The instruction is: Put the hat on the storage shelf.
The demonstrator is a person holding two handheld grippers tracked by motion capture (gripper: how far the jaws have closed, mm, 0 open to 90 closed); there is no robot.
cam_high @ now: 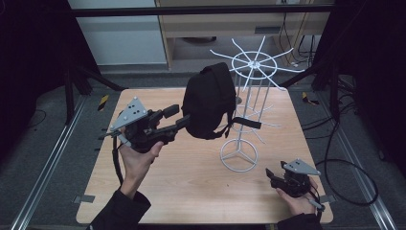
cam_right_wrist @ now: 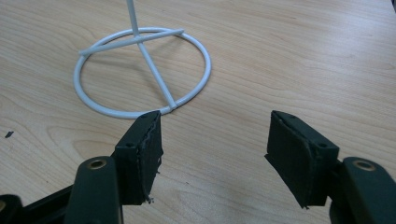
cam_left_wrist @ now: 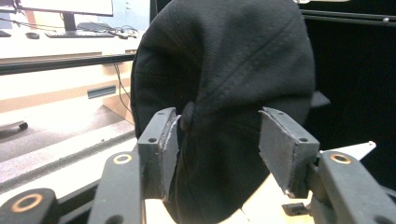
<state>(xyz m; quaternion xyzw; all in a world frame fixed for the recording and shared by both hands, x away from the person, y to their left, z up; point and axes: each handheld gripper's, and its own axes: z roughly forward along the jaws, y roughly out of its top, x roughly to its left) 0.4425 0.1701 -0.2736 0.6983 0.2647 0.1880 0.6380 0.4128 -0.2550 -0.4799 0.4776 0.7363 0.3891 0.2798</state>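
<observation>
Right now we've got the black cap [cam_high: 209, 100] held up off the table [cam_high: 191, 177] by the left gripper [cam_high: 184, 121], so the step in hand looks like hanging it on the white wire rack [cam_high: 251, 64]. In the left gripper view the cap's fabric [cam_left_wrist: 224, 93] sits between the two fingers [cam_left_wrist: 161, 144]; they look pinched on a fold of it, though the far finger isn't fully flat against the cloth. In the high view the cap hangs just beyond the fingertips, beside the rack's upper ring of spokes and partly in front of the pole; we can't tell whether it already touches a spoke.

The right gripper [cam_high: 275, 175] rests low on the table near the rack's round base [cam_right_wrist: 142, 70], fingers spread wide w/ nothing between them. In its own view the base ring lies just ahead of the fingertips, one finger [cam_right_wrist: 142, 144] nearly at the ring.

Next move, as we judge it: lift the cap a bit, bring its opening over a spoke tip, then let go. The rack looks light, so the right fingers could steady the base first, otherwise it may tip.
</observation>
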